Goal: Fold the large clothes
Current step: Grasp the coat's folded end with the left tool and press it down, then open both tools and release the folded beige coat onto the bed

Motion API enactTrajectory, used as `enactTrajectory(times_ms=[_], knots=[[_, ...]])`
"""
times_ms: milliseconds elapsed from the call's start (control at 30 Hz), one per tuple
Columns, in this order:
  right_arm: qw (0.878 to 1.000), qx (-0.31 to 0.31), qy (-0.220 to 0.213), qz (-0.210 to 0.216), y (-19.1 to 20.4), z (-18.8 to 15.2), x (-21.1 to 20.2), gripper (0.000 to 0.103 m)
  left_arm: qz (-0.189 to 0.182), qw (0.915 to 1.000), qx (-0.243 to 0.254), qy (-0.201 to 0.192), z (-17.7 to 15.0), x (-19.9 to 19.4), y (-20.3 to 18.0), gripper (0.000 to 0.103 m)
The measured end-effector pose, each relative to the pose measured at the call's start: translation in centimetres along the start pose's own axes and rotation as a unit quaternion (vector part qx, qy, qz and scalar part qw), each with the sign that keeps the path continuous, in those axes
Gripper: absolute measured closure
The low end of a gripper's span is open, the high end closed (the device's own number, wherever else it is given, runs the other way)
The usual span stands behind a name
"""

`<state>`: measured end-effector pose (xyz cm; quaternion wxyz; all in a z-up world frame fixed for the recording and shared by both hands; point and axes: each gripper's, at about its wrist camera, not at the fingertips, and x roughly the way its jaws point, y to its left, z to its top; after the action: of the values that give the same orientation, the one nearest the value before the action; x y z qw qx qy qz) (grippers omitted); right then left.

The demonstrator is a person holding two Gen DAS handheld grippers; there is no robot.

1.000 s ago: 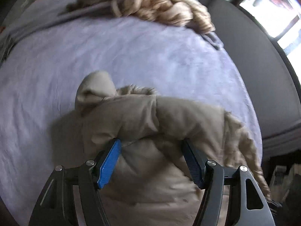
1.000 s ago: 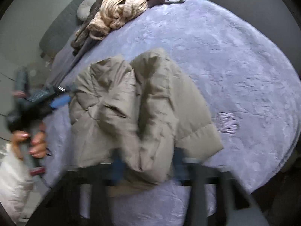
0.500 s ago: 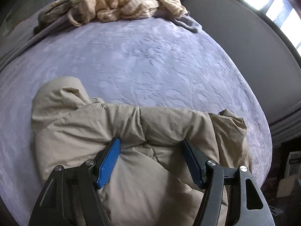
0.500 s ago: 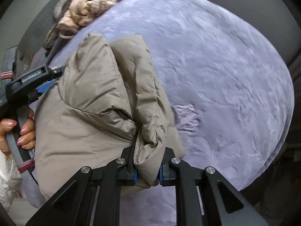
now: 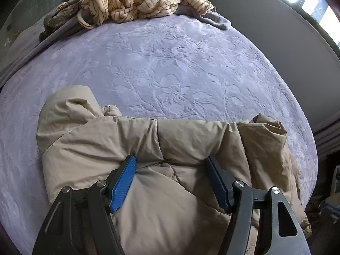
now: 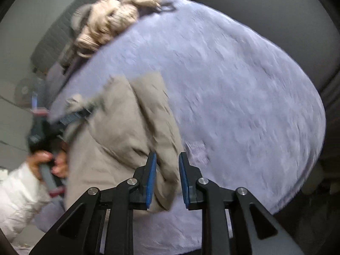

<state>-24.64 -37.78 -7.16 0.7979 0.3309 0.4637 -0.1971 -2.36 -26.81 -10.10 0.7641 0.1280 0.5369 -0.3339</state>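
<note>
A beige padded jacket lies bunched and folded on the lavender bed cover. My left gripper is open, its blue pads pressed down on the jacket's top fold. In the right wrist view the jacket lies to the left, and my right gripper is open with the jacket's edge below its jaws, nothing clamped. The left gripper shows blurred at the jacket's far side, held by a hand.
A pile of cream striped knitwear and darker clothes lies at the bed's far end, also in the right wrist view. A dark bed frame runs along the right. The bed's edge drops off at the right.
My right gripper has opened and let go of the jacket fold it was clamping, and has drawn back. The left gripper stays open on the jacket, which now lies flatter.
</note>
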Motion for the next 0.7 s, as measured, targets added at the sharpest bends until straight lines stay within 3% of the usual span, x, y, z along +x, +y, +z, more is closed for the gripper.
enactTrajectory(times_ms=[67,200,300,433,600,700], knots=[[0.999,-0.025,0.015,0.034,1.2,1.3,0.8,0.078,0.002,1.0,-0.001,-0.001,0.0,0.0,-0.1,0.033],[0.994,-0.077,0.071,0.038,3.5,1.8,5.0,0.073,0.01,0.9999,-0.001,-0.001,-0.1,-0.3,-0.2,0.033],[0.991,-0.055,0.115,0.037,2.7,1.3,8.0,0.072,0.015,0.9999,-0.008,0.002,-0.1,-1.4,0.0,0.033],[0.988,-0.033,0.137,0.061,1.6,0.8,8.8,0.071,0.006,0.9998,-0.019,-0.005,-1.2,-5.0,1.1,0.033],[0.982,-0.064,0.163,0.063,1.5,0.0,8.9,0.071,-0.027,0.9981,-0.051,0.021,-6.3,-8.7,3.7,0.033],[0.979,-0.072,0.178,0.067,1.5,-0.8,9.4,0.071,-0.023,0.9973,-0.057,0.041,-9.9,-9.4,4.0,0.033]])
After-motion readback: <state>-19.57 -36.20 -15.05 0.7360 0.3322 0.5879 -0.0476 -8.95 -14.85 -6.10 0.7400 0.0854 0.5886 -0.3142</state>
